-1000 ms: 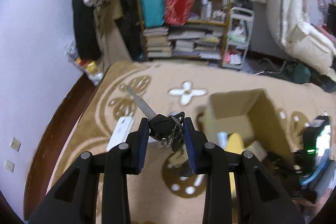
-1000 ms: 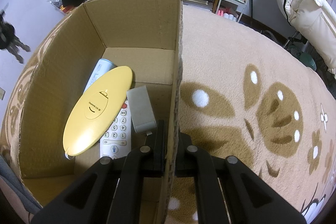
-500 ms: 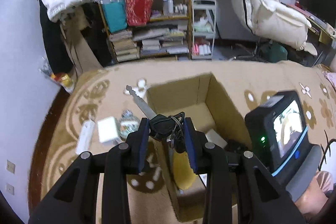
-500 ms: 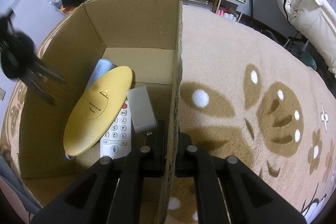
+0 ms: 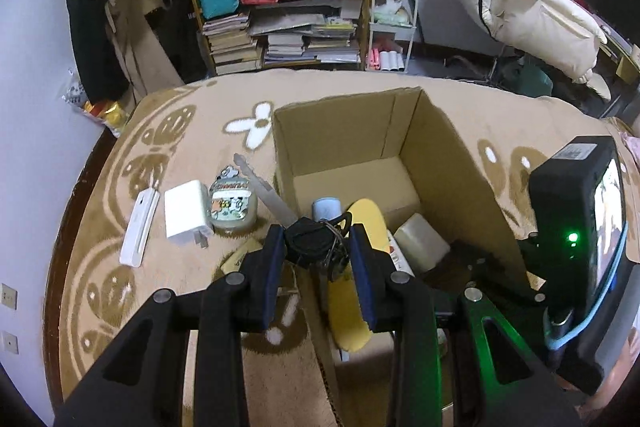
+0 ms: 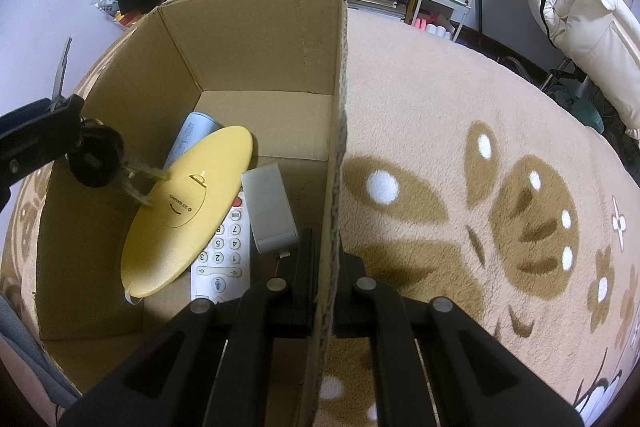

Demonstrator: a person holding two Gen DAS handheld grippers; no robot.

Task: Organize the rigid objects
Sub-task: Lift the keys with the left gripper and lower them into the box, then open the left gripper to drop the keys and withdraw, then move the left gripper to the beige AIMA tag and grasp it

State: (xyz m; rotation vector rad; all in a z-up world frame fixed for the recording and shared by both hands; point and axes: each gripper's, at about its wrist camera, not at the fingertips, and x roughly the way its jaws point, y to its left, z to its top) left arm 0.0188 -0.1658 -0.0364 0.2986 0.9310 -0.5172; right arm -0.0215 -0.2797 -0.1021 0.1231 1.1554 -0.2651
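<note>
The left gripper [image 5: 318, 247] points down at a slant and its blue pads [image 5: 275, 259] squeeze a bunch of keys [image 5: 316, 245]. The black key head sits betw. the pads, the long silver blade sticks up and away to the left, and the ring w/ smaller keys hangs down under the grip. In the right wrist view the same keys [image 6: 94, 157] hang just inside the left wall of the cardboard box [image 6: 256, 39], above the stuff in it, not touching the bottom.

The right gripper [image 6: 324, 267] points steeply down and is clamped tight on the right wall of the box, one finger inside, one outside.

In the box: a flat yellow oval thing [image 6: 188, 207] leans over a white remote [image 6: 220, 259] w/ number buttons. A light blue tube [image 6: 191, 137] pokes out behind the oval. A gray block [image 6: 270, 211] lies next to the remote, near the right wall.

Outside the box, on the tan rug [image 5: 180, 131] w/ brown and white flowers, to the left: a thin white stick [image 5: 140, 227], a white charger plug [image 5: 186, 213] and a small case w/ a cartoon pic [image 5: 233, 203], side by side. The case is closest to the box.
</note>
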